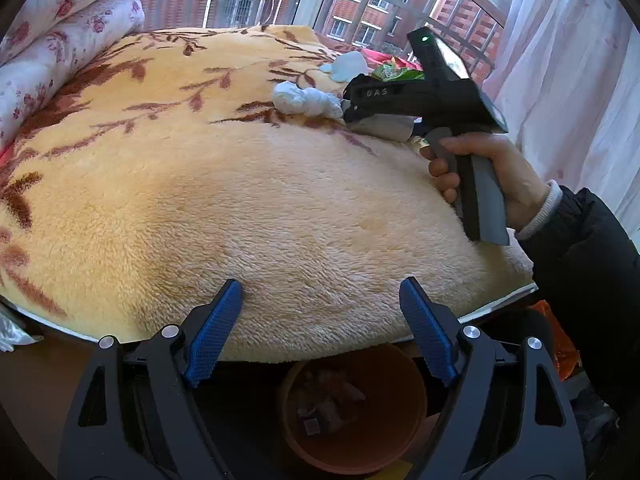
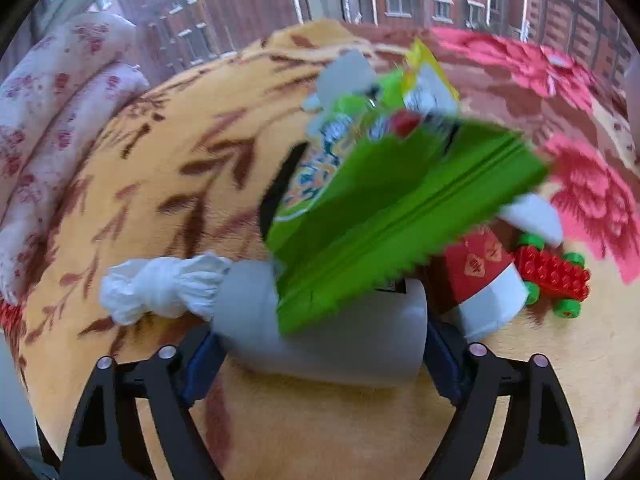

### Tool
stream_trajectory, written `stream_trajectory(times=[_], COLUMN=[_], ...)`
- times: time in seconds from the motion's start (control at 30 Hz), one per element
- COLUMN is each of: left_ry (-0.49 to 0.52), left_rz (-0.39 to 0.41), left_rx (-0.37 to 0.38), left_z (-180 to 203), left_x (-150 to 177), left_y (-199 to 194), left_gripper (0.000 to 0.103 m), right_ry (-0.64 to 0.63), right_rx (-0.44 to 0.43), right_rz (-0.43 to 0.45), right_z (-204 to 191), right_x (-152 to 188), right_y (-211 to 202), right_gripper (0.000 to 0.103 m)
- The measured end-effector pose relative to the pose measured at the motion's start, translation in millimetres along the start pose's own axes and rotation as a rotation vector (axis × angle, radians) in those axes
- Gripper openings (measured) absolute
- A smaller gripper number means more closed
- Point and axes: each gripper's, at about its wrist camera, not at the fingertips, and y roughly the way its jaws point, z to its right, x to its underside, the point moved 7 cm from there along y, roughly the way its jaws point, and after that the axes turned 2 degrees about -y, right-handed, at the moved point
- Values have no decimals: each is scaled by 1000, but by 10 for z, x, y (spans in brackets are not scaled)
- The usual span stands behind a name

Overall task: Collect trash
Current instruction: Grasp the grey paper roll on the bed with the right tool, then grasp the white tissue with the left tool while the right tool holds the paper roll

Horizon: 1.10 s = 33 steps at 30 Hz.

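My right gripper (image 2: 320, 344) is shut on a white paper cup (image 2: 340, 340) lying sideways between its fingers, low over the yellow fleece blanket (image 2: 300, 432). A green snack wrapper (image 2: 384, 216) sticks out of the cup. A crumpled white tissue (image 2: 160, 288) lies just left of the cup; it also shows in the left wrist view (image 1: 304, 100). In the left wrist view the right gripper (image 1: 384, 120) holds the cup (image 1: 384, 127) at the far right of the bed. My left gripper (image 1: 320, 320) is open and empty at the blanket's near edge, above an orange trash bin (image 1: 352, 448).
A red-and-white paper cup (image 2: 484, 284) lies right of the held cup, with a red toy car with green wheels (image 2: 552, 276) beside it. A light-blue scrap (image 1: 348, 65) lies beyond the tissue. Folded floral quilts (image 1: 64, 40) are at the left, window bars behind, a curtain (image 1: 568, 60) at the right.
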Motion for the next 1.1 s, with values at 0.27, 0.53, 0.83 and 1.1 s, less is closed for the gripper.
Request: stream_trajectory(times=[0.27,0.53,0.83,1.1], left_ry=[1,41,219,544], left_rz=[-13,-1,-26,-118], left_rx=[-23,-67,-111,-160], left_z=[16,16,147,240], left_x=[-4,-327,-1179,-1626], left_y=[17,80,587,1235], left_gripper=[79,79,79,79], right_ry=[9,-49,-24,40], right_rx=[-42,-135,-156,-158], right_rz=[58,90,167,175], right_z=[6,21,299,551], right_x=[127,613,1071,1337], right_y=[-301,-869,-1437,-1588], right_gripper=[79,80,80,80])
